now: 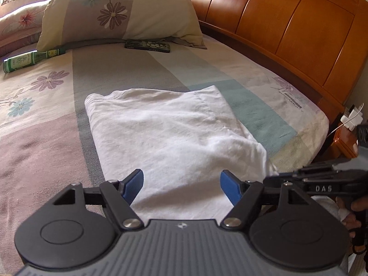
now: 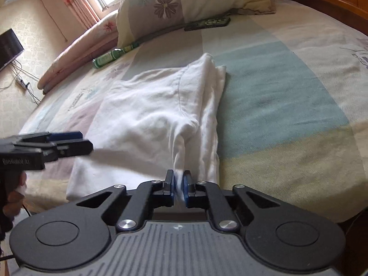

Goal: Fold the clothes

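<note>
A white garment (image 1: 170,133) lies partly folded lengthwise on the bed sheet (image 1: 46,119). My left gripper (image 1: 181,187) is open, its blue pads on either side of the garment's near edge, holding nothing. My right gripper (image 2: 178,187) is shut on the white garment (image 2: 149,112), pinching a raised fold at its near right corner. The right gripper also shows in the left wrist view (image 1: 285,174) at the garment's right edge. The left gripper shows in the right wrist view (image 2: 76,141) at the left, over the garment's near left part.
A floral pillow (image 1: 119,11) lies at the head of the bed. A green bottle (image 1: 25,61) and a dark phone case (image 1: 147,45) lie near it. A wooden headboard (image 1: 287,23) runs along the right. A nightstand with chargers (image 1: 349,119) stands beyond the bed's corner.
</note>
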